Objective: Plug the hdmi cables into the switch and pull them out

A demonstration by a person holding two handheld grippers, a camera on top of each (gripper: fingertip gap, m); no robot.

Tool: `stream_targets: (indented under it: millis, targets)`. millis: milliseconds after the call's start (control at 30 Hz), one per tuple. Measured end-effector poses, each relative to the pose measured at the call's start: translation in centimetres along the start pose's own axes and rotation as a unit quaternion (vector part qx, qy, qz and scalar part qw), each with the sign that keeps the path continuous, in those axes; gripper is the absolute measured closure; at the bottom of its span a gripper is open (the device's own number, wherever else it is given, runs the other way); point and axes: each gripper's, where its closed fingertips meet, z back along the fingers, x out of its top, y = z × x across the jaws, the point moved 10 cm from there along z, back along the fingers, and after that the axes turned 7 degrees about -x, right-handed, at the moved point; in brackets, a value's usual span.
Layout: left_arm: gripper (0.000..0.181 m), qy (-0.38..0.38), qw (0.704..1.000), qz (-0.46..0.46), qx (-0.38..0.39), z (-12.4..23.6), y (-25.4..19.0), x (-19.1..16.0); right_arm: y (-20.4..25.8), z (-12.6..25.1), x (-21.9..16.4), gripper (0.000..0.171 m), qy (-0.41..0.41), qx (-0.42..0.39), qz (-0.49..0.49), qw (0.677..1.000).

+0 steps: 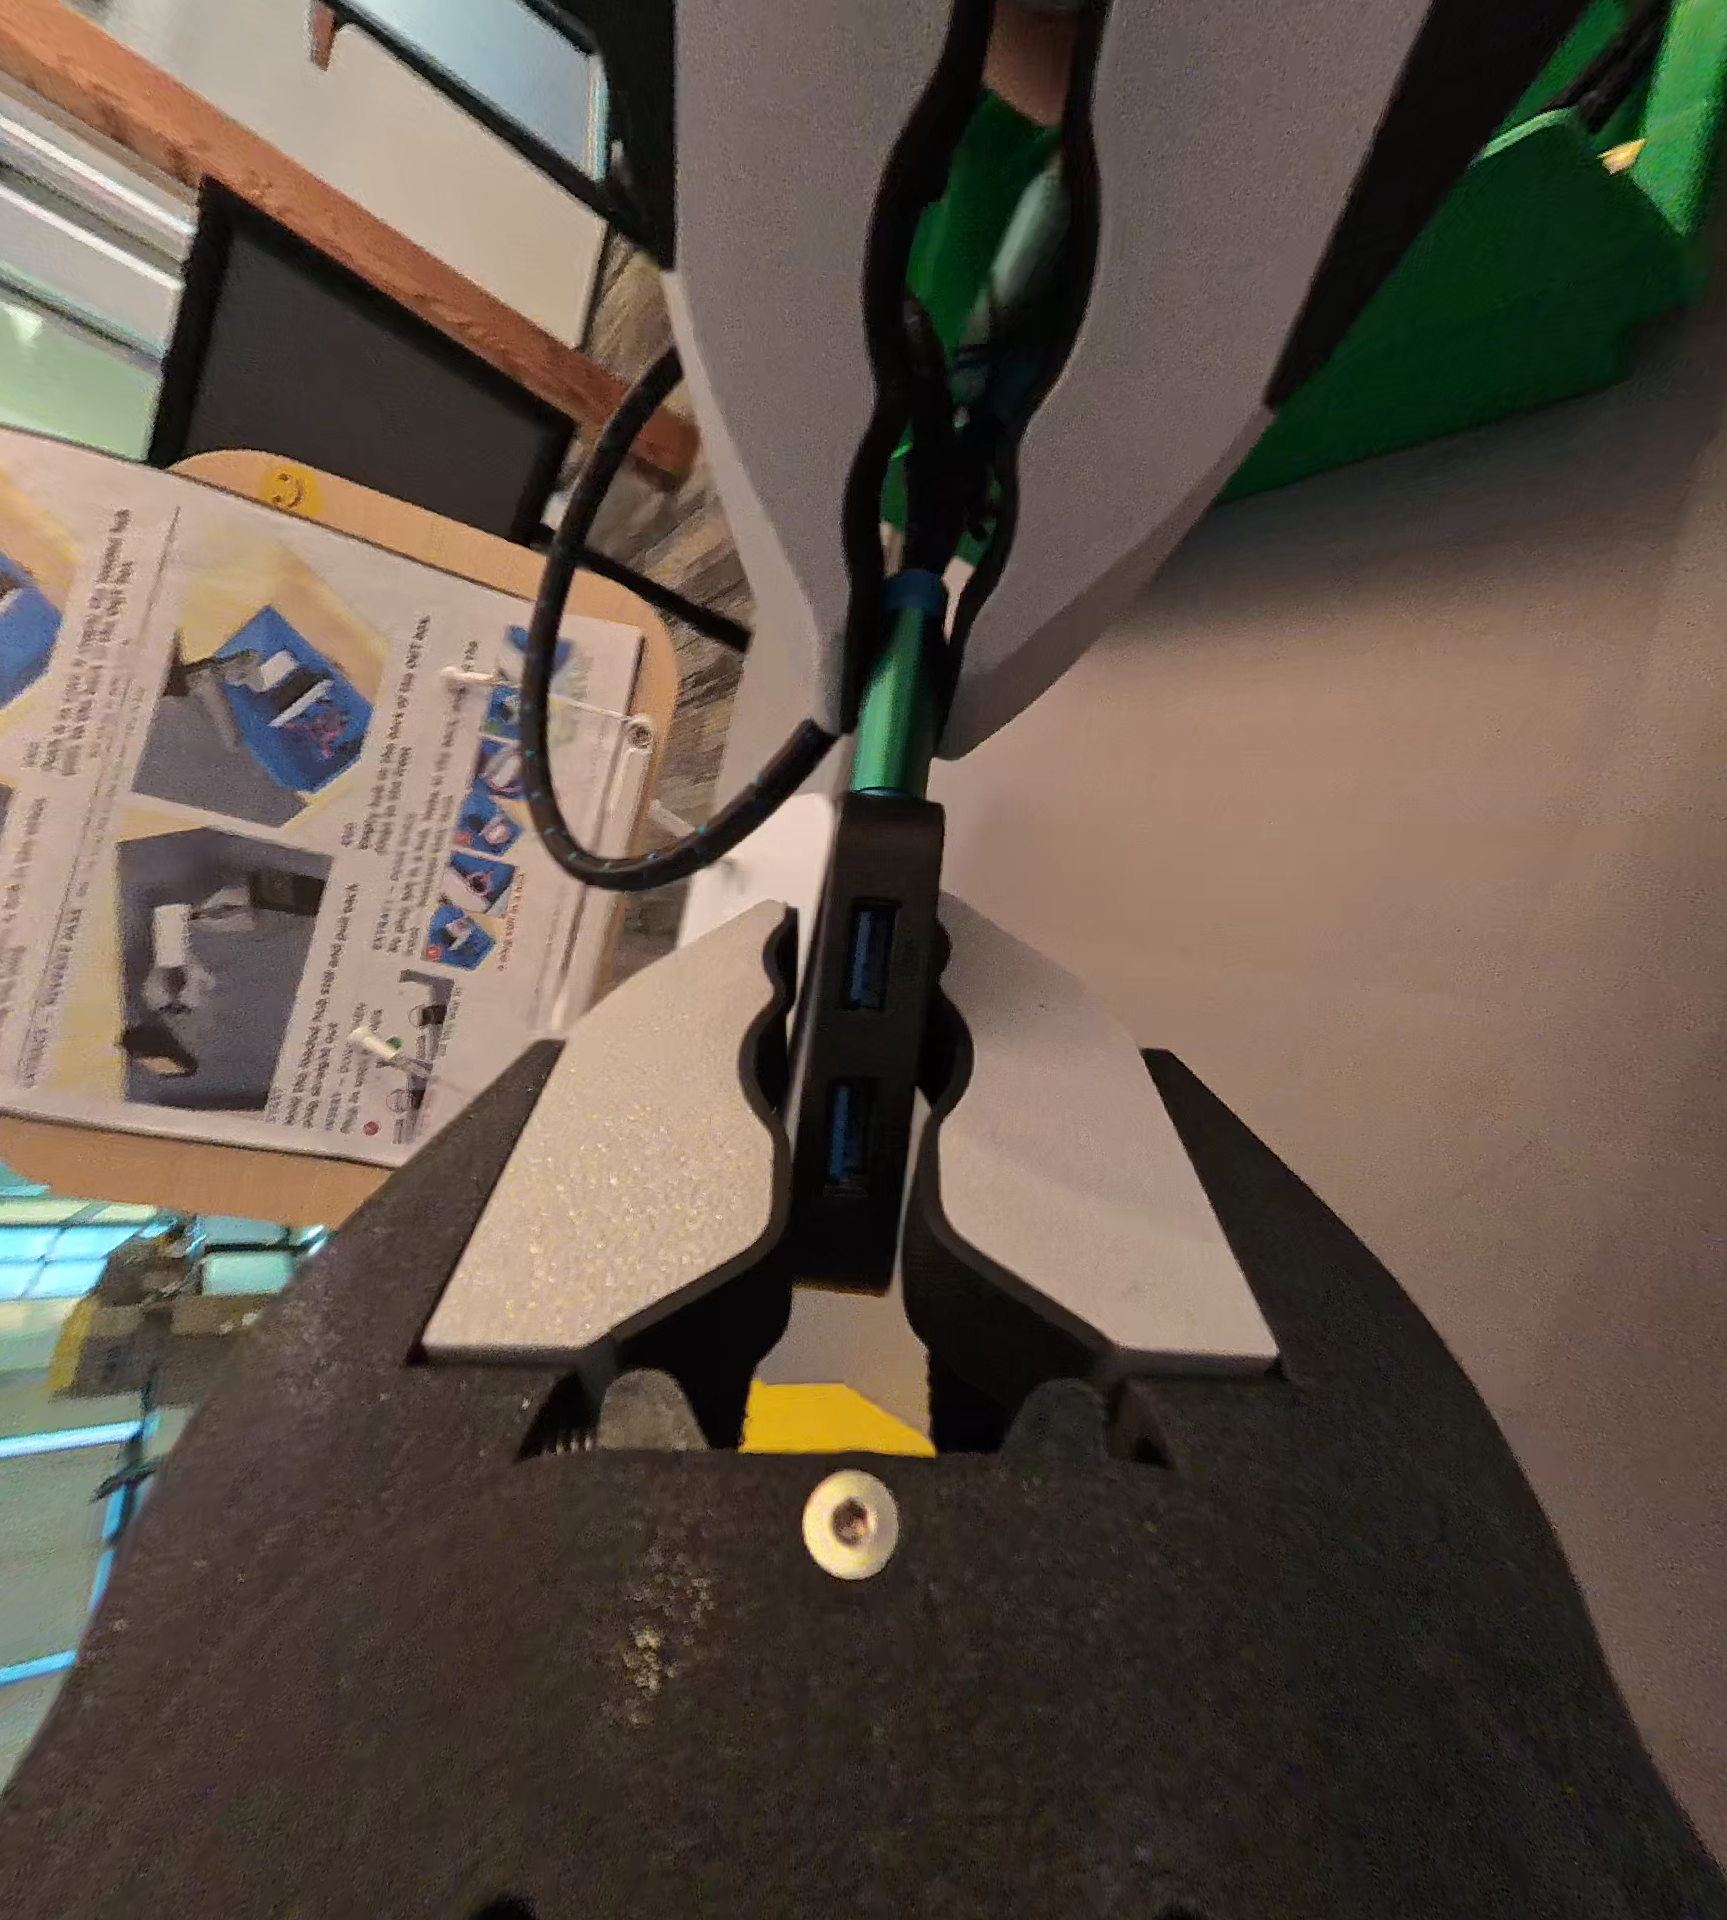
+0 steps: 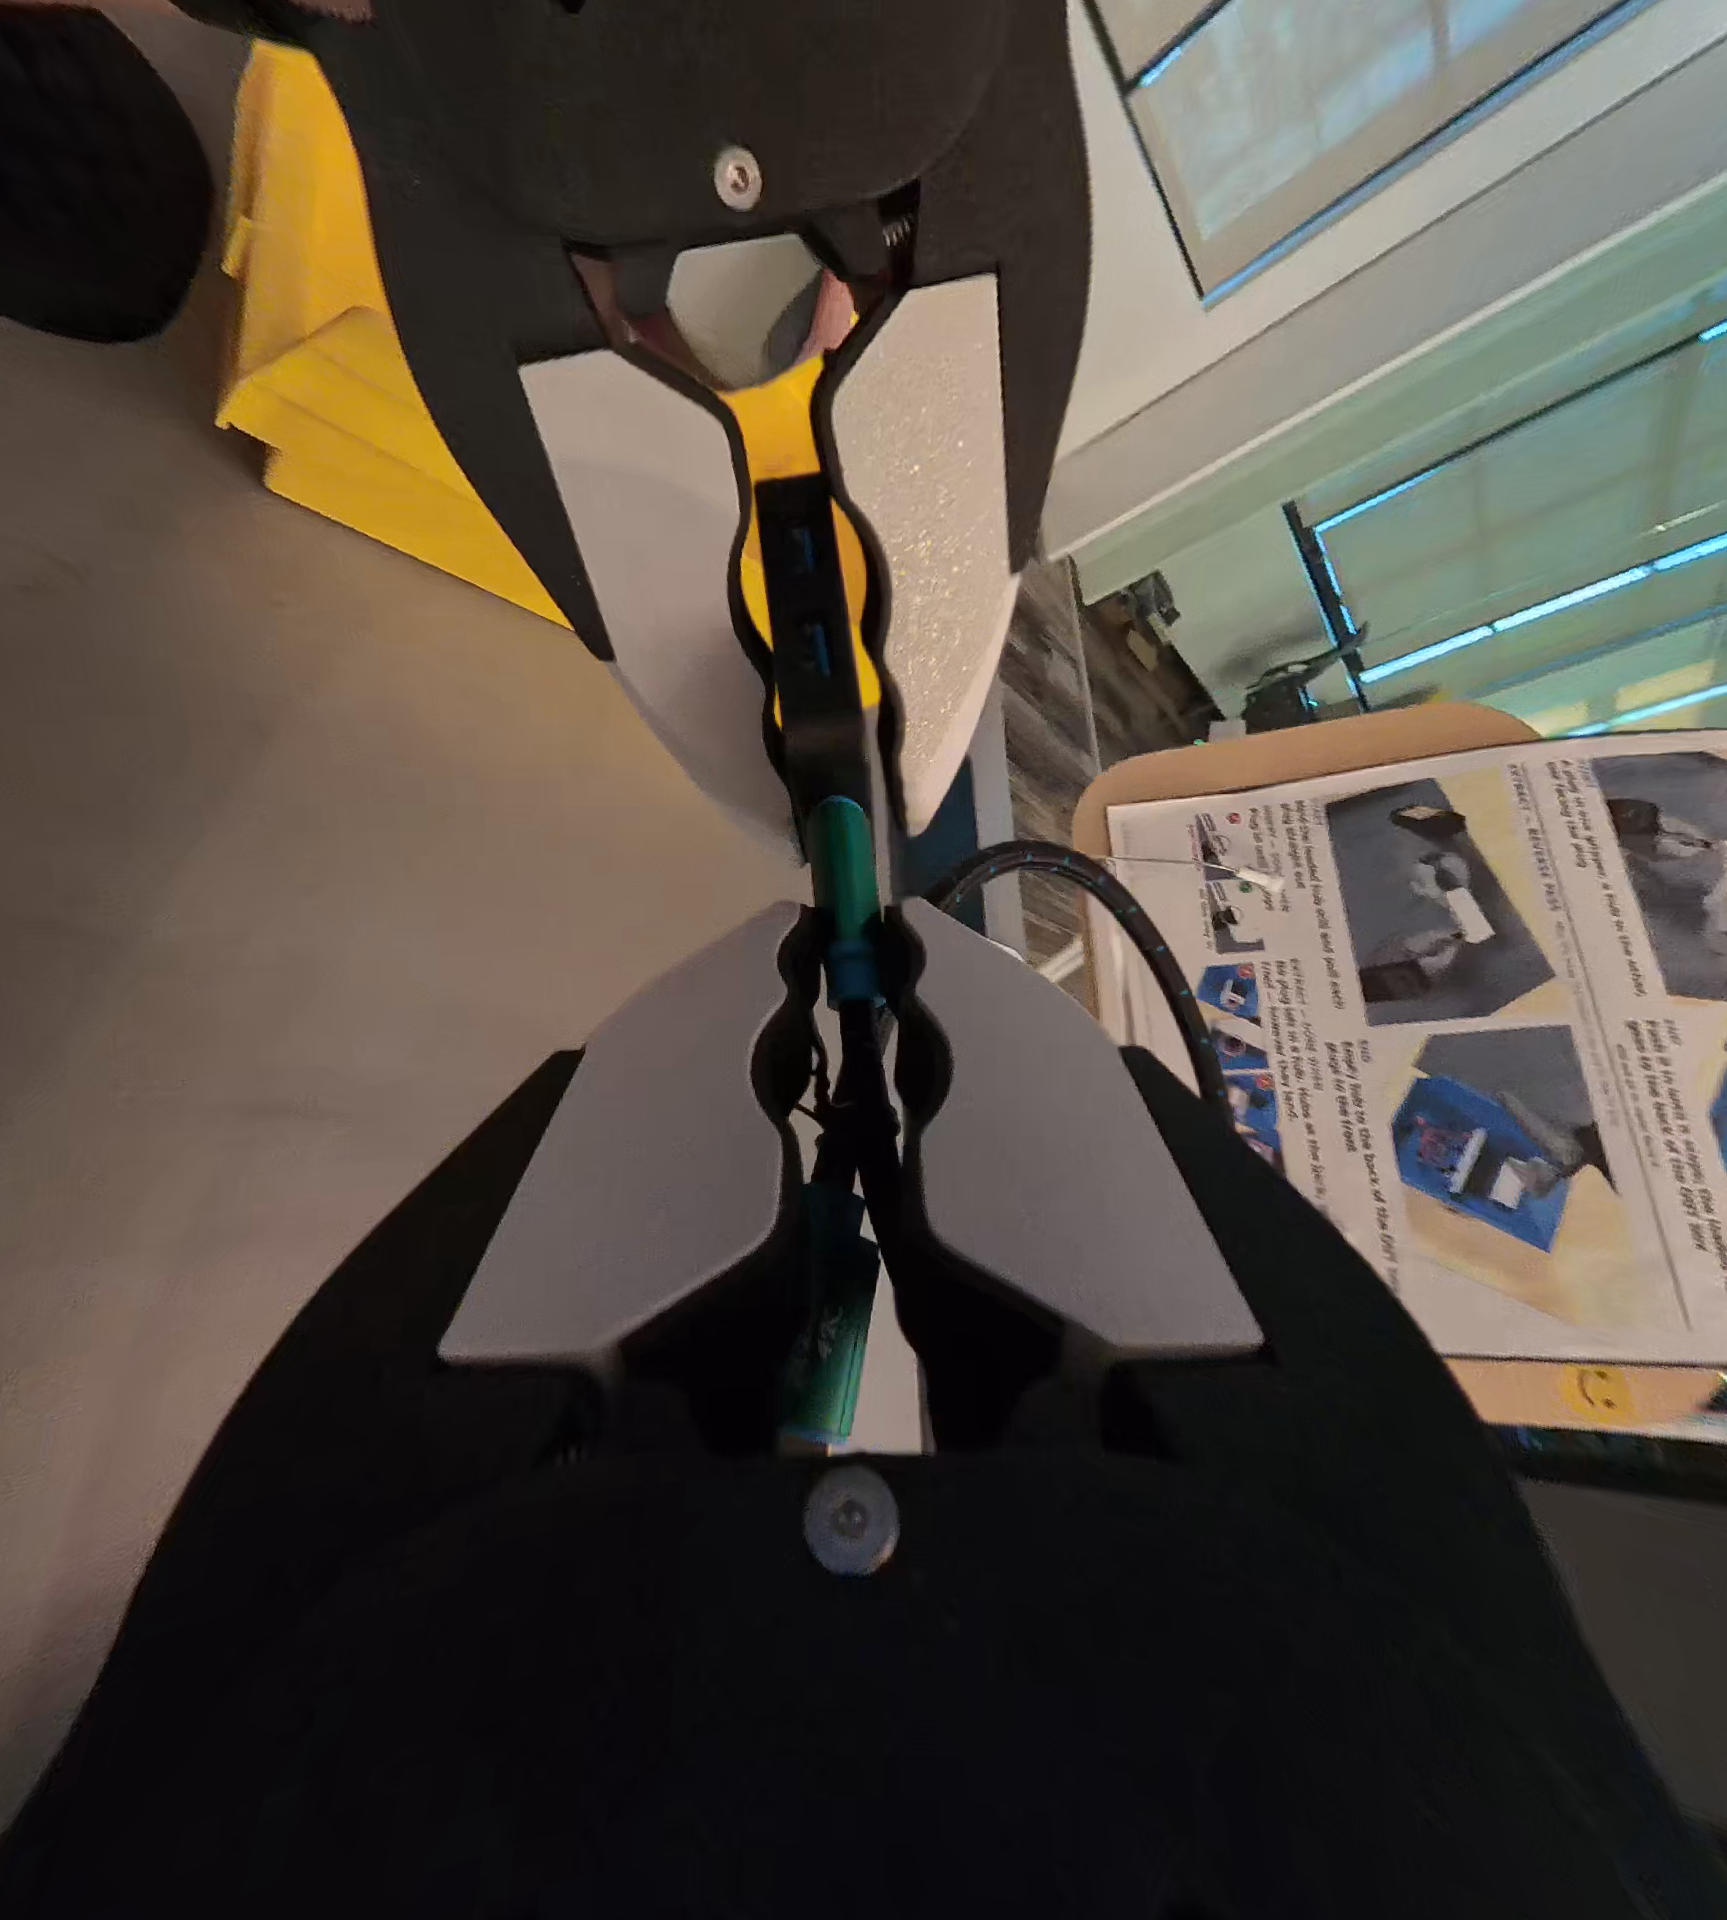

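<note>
Flanking the held switch [image 1: 859,1049]: instruction sheet [image 1: 215,831].

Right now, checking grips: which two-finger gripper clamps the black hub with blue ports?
The left gripper clamps the black hub; the right gripper pinches the green plug.

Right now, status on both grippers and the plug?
Left gripper shut on hub. Right gripper shut on cable behind green plug. Plug meets hub end; seating depth unclear. Nothing between them.
</note>
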Motion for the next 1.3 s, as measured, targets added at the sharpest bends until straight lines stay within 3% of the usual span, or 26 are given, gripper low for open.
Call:
stream_targets:
  millis: [233,400,600,767,1133,1300]
  targets:
    - [0.152,0.027,0.999,-0.007,0.037,0.1,-0.3,0.8,0.6,-0.7,0.9,0.158,0.084,-0.049,0.050,0.994]
    - [0.165,0.028,0.999,0.001,0.022,-0.7,-0.2,0.1,1.0,-0.5,1.4,0.158,0.083,-0.054,0.062,0.993]
    - [0.167,-0.025,1.000,0.009,-0.009,-0.8,-0.2,0.0,0.1,0.4,0.9,0.154,-0.037,-0.007,-0.022,0.999]
    - [0.167,-0.023,1.000,-0.007,-0.015,-1.0,-0.5,0.1,0.3,0.4,0.2,0.159,-0.050,0.009,0.004,0.999]
    - [0.167,-0.016,1.000,-0.017,-0.006,-0.7,-0.7,0.5,0.3,-0.4,-0.6,0.158,-0.018,0.014,0.002,1.000]
    - [0.158,0.011,1.000,-0.009,0.025,-0.7,-0.8,0.9,0.4,-0.9,-0.1,0.158,0.029,0.009,-0.017,0.999]
